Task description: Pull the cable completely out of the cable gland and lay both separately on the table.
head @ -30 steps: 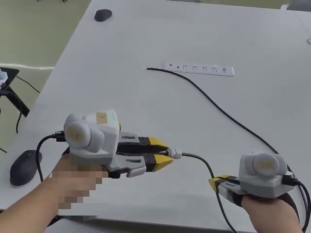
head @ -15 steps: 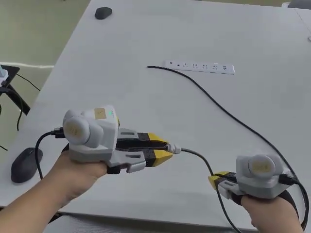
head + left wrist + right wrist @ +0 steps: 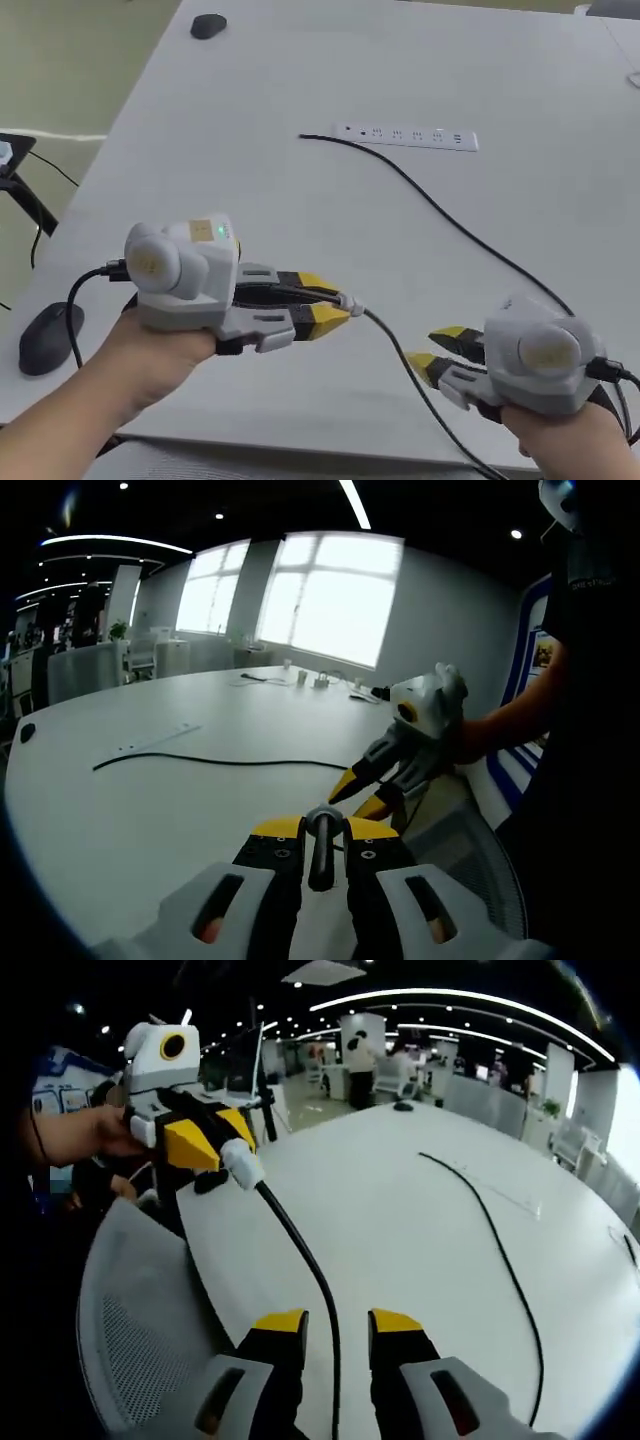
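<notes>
The gland (image 3: 348,299) was clamped, as an anchor, in the fingers of the left gripper (image 3: 333,304). The cable (image 3: 315,1265) was straddled, ungripped, by the open fingers of the right gripper (image 3: 432,350).

The small whitish cable gland (image 3: 349,302) sits on the cable's end, low and left of centre in the head view, clamped in the left gripper (image 3: 335,302). The thin black cable (image 3: 440,212) drops from it toward the bottom edge. Its slack lies diagonally across the table from upper centre to lower right.

Black cable (image 3: 450,224), white gland (image 3: 350,302), grey table (image 3: 300,80).
</notes>
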